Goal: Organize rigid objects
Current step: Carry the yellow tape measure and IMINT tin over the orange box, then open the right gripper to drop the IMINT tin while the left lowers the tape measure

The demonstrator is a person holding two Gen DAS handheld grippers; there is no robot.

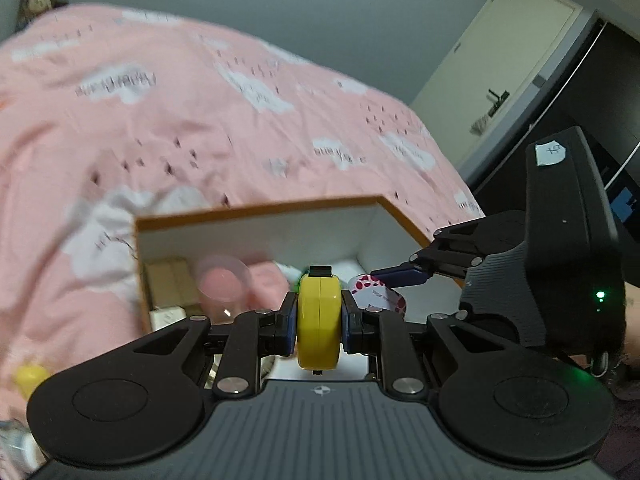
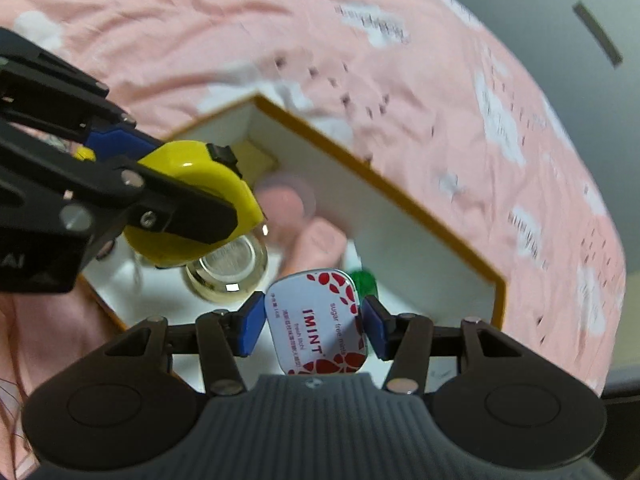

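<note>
A glossy, rounded yellow tape measure (image 1: pixel 319 322) sits clamped edge-on between the blue pads of the left gripper (image 1: pixel 319 326), while the right gripper (image 2: pixel 314 326) grips a flat, round-cornered mint tin (image 2: pixel 318 324) printed with red petals. Both hover above a white, orange-edged box (image 2: pixel 400 216) of blurred containers, resting on a pink cloud-print bedspread (image 1: pixel 200 120).

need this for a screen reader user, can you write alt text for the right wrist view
The right gripper clamps a white mint tin with red petals above an open white box on a pink cloud-print bedspread. At left, the left gripper holds a yellow tape measure over a glass jar.
</note>
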